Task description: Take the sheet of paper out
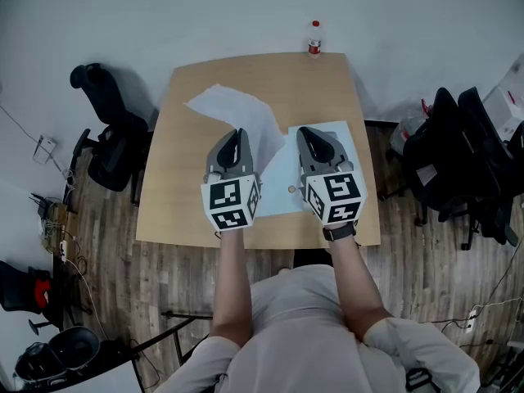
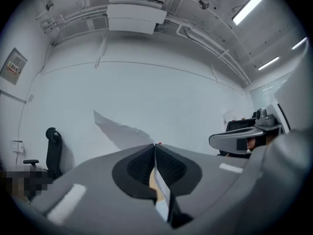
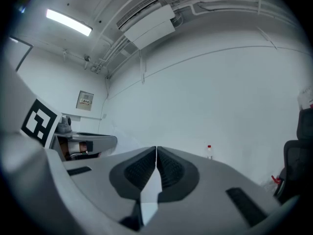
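Note:
A white sheet of paper (image 1: 233, 109) hangs curled in the air above the wooden table (image 1: 184, 211). My left gripper (image 1: 238, 135) is shut on its near edge. In the left gripper view the sheet (image 2: 120, 131) fans out beyond the closed left gripper (image 2: 155, 145), and a thin strip of it shows between the pads. To the right is a white, see-through folder (image 1: 282, 182). My right gripper (image 1: 304, 133) is shut on the folder's far edge. In the right gripper view a white strip of the folder (image 3: 150, 190) sits between the closed jaws of the right gripper (image 3: 156, 148). Both grippers point level.
A small bottle (image 1: 314, 39) with a red cap stands beyond the table's far edge, also visible as the bottle (image 3: 209, 152) in the right gripper view. A black office chair (image 1: 110, 137) stands left of the table, and more dark chairs (image 1: 458, 154) stand on the right. The floor is wood.

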`<state>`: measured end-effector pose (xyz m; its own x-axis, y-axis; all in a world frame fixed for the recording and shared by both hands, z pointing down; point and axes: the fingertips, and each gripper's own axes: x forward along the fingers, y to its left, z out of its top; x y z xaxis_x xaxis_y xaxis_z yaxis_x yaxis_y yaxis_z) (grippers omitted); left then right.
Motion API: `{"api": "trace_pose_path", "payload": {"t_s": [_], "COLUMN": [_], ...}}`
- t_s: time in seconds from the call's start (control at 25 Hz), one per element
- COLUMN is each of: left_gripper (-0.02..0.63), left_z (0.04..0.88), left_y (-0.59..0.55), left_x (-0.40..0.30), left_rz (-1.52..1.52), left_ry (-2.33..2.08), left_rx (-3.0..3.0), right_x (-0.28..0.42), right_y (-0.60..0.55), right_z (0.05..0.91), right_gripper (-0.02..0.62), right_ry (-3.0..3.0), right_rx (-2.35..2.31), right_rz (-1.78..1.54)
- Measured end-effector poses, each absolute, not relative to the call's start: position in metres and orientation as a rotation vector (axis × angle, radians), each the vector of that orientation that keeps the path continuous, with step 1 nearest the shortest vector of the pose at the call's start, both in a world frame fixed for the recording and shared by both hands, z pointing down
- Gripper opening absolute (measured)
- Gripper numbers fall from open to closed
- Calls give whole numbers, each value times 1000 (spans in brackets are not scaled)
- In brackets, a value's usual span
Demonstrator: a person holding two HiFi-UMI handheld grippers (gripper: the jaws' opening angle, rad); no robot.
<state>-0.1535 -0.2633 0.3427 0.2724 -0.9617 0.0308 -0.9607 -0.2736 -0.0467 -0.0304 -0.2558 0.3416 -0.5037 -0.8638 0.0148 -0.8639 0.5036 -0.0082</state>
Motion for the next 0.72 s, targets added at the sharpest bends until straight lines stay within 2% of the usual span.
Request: {"api": "trace_pose_path", "payload": {"t_s": [0.72], "left_gripper": [9], "left_z": [317], "left_y": [-254], "left_x": [-143], "left_rz": [-28], "left_ry": [1812], "left_rx": [-2476], "right_x": [-30], "right_y": [-245], "right_z": [319], "right_gripper": [12], "right_ry": [-2684], "right_rx": [1591], "right_rz": [-98]}}
